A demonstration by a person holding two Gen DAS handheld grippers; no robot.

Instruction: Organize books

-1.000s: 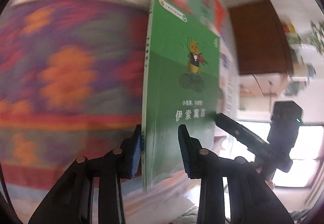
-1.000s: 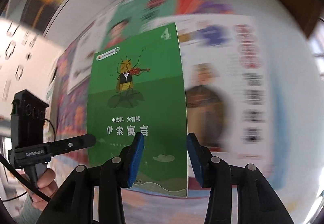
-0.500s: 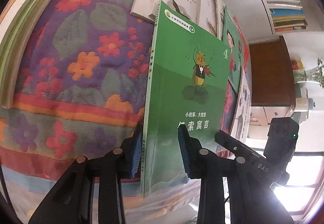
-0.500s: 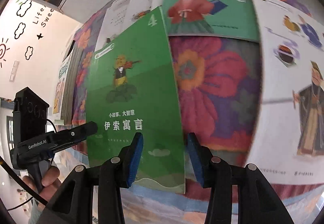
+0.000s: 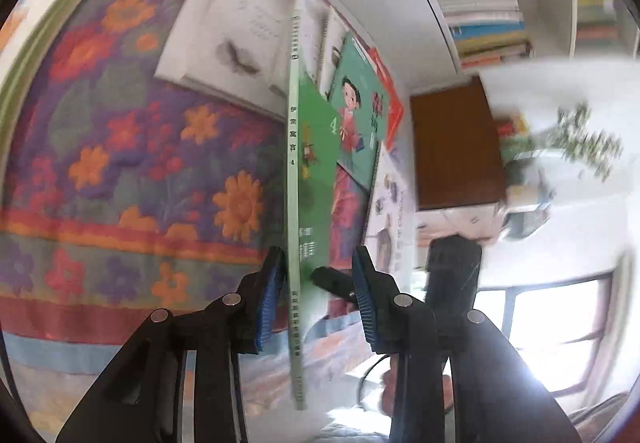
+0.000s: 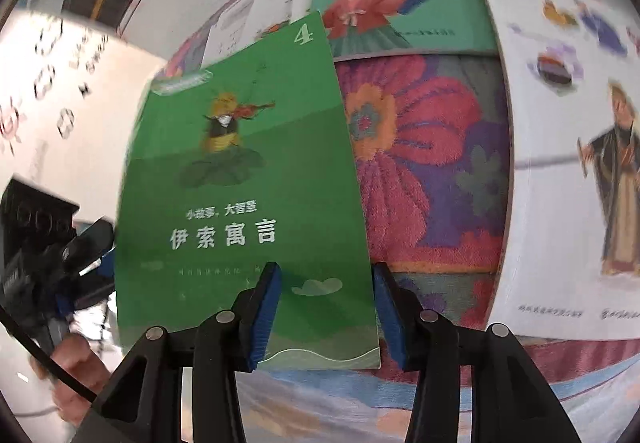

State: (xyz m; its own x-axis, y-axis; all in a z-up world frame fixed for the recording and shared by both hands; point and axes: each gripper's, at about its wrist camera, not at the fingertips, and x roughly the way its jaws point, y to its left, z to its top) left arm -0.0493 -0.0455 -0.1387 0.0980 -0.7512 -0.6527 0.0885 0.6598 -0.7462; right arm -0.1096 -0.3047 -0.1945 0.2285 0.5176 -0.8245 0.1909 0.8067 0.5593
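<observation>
Above the flowery blanket (image 5: 132,163), the green book (image 6: 244,179) is standing up on its edge. The left gripper (image 5: 320,295) is pinching its spine edge. The right gripper (image 6: 326,307) is sitting at the book's bottom corner, jaws apart, gripping nothing. Bare blanket is showing between the nearby books.

green book (image 5: 316,147) turned edge-on, spine toward the left wrist camera | raised off the floral cloth (image 5: 120,147) | right gripper (image 6: 326,307) jaws opened slightly, book's lower right corner between them
</observation>
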